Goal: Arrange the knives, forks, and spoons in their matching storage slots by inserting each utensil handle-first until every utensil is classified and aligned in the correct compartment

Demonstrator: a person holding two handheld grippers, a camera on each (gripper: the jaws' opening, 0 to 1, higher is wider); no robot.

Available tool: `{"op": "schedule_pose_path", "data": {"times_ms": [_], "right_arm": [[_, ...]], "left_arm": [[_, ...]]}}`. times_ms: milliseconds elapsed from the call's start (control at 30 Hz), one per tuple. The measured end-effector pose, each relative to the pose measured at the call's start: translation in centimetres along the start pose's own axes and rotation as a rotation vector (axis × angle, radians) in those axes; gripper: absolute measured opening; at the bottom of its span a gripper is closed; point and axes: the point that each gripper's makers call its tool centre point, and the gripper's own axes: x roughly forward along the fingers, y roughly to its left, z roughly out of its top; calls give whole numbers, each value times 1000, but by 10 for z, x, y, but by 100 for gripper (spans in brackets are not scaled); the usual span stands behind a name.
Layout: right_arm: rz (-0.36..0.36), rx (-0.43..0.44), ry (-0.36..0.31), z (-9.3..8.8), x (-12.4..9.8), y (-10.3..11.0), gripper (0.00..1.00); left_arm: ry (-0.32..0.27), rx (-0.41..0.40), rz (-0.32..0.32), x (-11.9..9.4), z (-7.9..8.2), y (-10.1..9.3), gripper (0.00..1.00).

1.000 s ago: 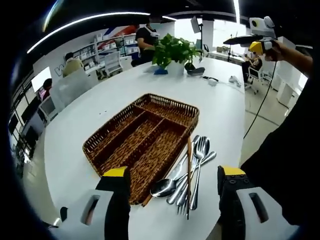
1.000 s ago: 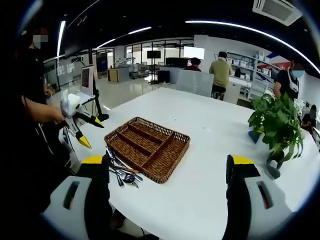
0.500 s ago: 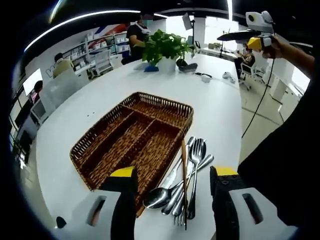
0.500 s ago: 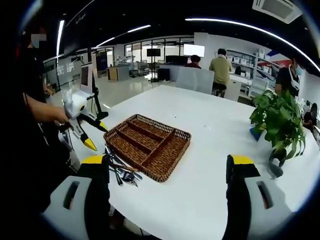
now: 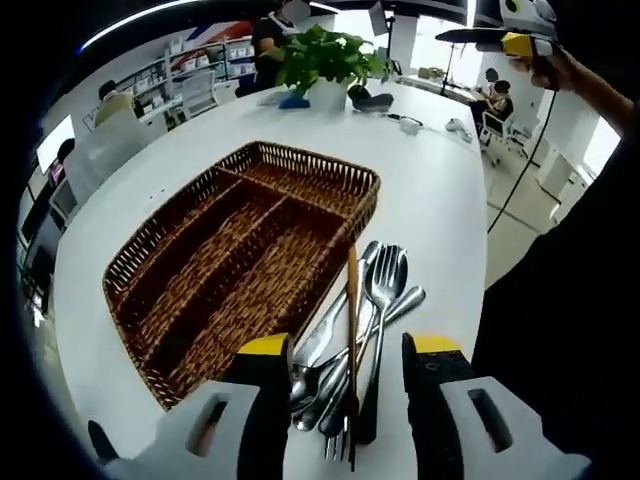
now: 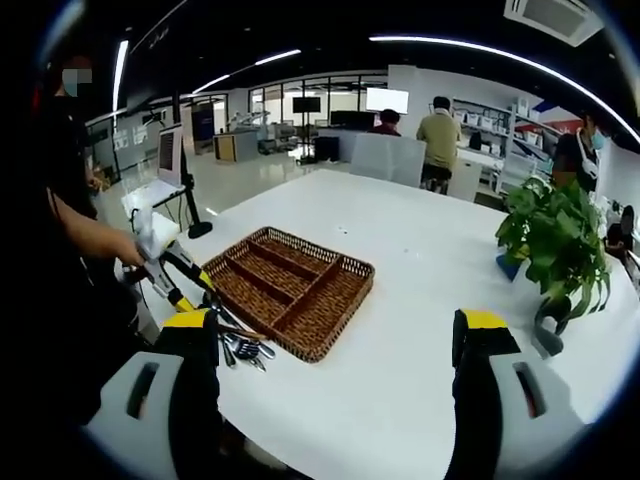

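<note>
A white table [image 5: 440,190] in an open office carried the work. At lower centre of the left gripper view, the left gripper [image 5: 343,350] stood wide open, holding nothing, its jaws flanking the pile of utensils [image 5: 352,340]. Just left of the pile lay the wicker tray [image 5: 235,260], its compartments bare. The right gripper [image 6: 335,325] hung open and unladen above the table, a potted plant [image 6: 552,245] at right.

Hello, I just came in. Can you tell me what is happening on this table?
A person holds a gripper in each hand. The left gripper, jaws open, hangs low over a pile of cutlery beside a wicker tray. Its compartments hold nothing yet. The right gripper, also open, waits higher up.
</note>
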Motion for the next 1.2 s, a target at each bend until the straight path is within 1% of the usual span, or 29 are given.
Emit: {"op": "schedule_pose_path", "data": {"times_ms": [133, 233, 267, 367, 433, 567, 700, 733, 800, 900, 967, 1067, 1133, 1200], "right_arm": [[-1, 6, 2, -1, -1, -2, 100], [-6, 12, -3, 0, -2, -5, 100], [-8, 14, -4, 0, -2, -6, 100], [-11, 12, 1, -2, -3, -7, 100], [-11, 14, 5, -4, -3, -8, 100], [-16, 18, 7, -5, -4, -11, 100], [-18, 19, 9, -6, -5, -12, 100], [-20, 19, 8, -6, -6, -13, 100], [-21, 18, 9, -6, -7, -14, 100], [-24, 17, 11, -6, -8, -15, 100], [-23, 17, 11, -6, -8, -15, 100], [-19, 24, 9, -6, -8, -16, 100], [-18, 41, 4, -7, -8, -17, 100], [-20, 40, 3, -6, -8, -18, 100]], "left_arm": [[42, 12, -5, 6, -11, 2, 40], [68, 15, -22, 11, -18, 1, 39], [87, 11, -37, 13, -22, -1, 38], [110, 10, -40, 19, -29, -1, 34], [117, 2, -53, 21, -31, -3, 30], [140, 6, -51, 25, -36, -3, 28], [157, 14, -81, 27, -38, -7, 25], [167, 27, -79, 27, -39, -7, 24], [170, 31, -77, 28, -39, -7, 22], [179, 16, -85, 31, -41, -8, 20], [198, 39, -81, 33, -45, -8, 20], [212, 39, -82, 37, -48, -7, 17], [231, 29, -82, 39, -52, -8, 13], [234, 42, -72, 38, -52, -7, 8]]}}
